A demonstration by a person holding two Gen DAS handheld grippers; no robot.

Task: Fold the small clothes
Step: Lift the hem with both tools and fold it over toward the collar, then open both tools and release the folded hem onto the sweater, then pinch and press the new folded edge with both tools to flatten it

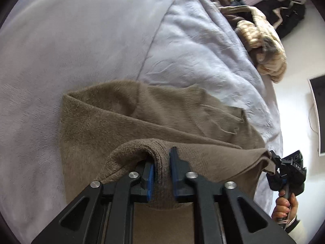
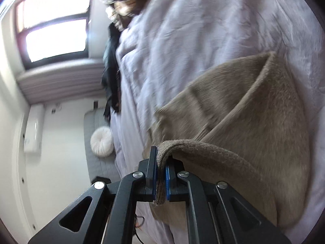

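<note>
A fuzzy brown sweater [image 1: 142,118] lies partly folded on the lilac blanket [image 1: 61,50] of a bed. Its near ribbed edge is lifted and stretched between both grippers. My left gripper [image 1: 161,158] is shut on a thick fold of that edge, which fills the gap between the blue pads. At the right of the same view a hand [image 1: 284,205] holds the right gripper [image 1: 273,162] at the other corner of the edge. In the right wrist view the right gripper [image 2: 161,158] is shut on the thin edge of the sweater [image 2: 254,122], which drapes over its right finger.
A pile of cream and brown clothes [image 1: 262,40] lies at the far side of the bed, with a dark garment [image 1: 284,14] behind it. The bed's edge runs down the right. Beyond it are a white round cushion [image 2: 101,142], a window [image 2: 54,30] and a dark screen [image 1: 319,111].
</note>
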